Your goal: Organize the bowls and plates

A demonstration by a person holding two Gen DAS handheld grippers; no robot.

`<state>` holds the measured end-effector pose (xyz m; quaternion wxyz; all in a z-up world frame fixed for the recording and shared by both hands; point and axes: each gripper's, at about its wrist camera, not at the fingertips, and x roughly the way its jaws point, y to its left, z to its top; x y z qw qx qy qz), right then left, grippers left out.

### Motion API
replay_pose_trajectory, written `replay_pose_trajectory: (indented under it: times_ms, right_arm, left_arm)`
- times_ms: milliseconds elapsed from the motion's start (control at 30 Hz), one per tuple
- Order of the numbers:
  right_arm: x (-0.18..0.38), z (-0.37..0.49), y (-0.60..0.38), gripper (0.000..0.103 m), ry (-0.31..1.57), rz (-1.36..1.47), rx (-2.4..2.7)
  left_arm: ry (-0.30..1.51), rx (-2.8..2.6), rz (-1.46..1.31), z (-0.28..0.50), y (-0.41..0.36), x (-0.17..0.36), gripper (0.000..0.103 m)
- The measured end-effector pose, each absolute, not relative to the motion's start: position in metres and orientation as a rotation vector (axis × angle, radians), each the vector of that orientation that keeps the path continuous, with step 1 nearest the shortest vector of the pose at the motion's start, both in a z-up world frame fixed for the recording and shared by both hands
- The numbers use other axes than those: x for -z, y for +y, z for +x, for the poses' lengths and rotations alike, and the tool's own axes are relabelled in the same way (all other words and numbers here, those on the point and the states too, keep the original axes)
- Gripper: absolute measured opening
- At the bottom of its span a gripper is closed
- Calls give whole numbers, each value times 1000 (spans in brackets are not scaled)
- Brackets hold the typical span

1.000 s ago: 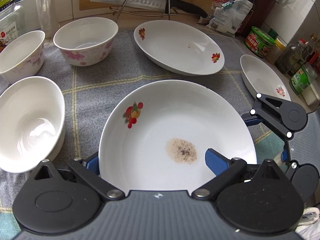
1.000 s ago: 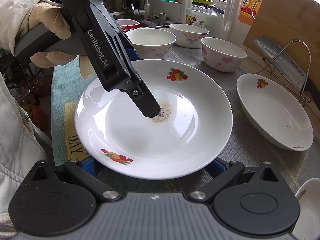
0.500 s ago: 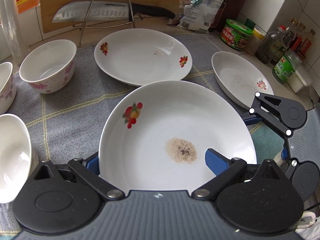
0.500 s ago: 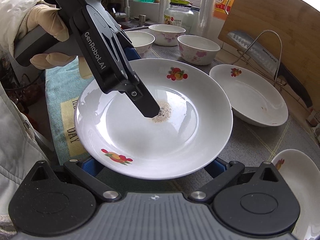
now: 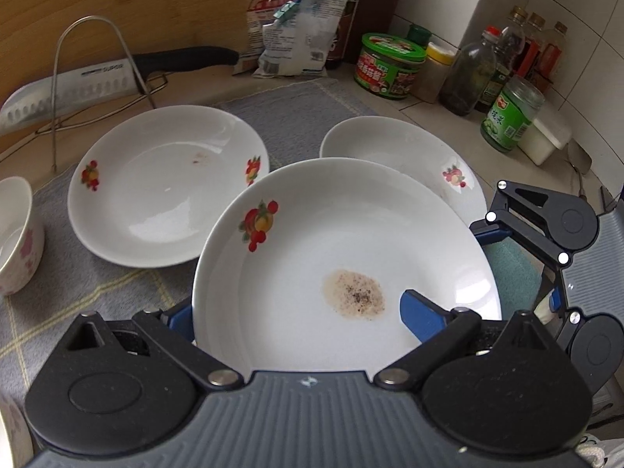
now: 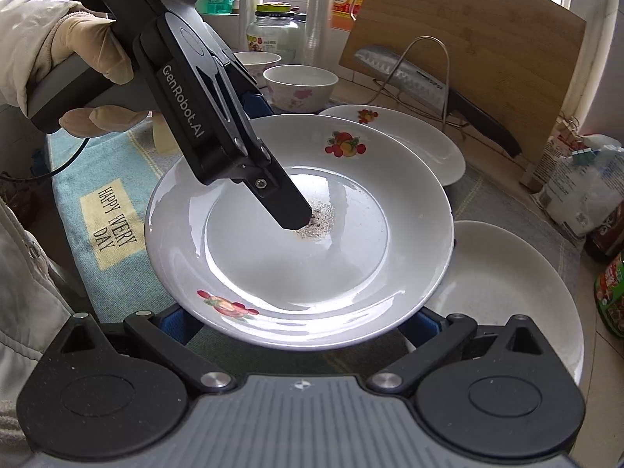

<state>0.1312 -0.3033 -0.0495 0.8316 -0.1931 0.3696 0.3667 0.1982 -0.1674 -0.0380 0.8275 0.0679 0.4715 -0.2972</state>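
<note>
Overhead, both grippers tilted downward, jointly gripping the raised plate's rim.

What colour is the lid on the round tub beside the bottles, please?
Green lid, clearest in the left wrist view.

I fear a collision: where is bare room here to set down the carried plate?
Bare grey mat between the left plate and the bowl, also behind the resting plates. Crowded: jars at back right. Held plate overlaps right plate.
</note>
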Motion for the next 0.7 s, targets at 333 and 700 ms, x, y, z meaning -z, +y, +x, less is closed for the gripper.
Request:
replay_pose_trajectory:
  times_ms: [333,700]
  right_arm:
    - [49,139,-349,103,790,-372,-658]
    - [55,152,-382,103,816,-323,-557]
  left_arm:
    - [966,739,216,221,-219,37,100]
    - [955,824,295,248,-264,46,100]
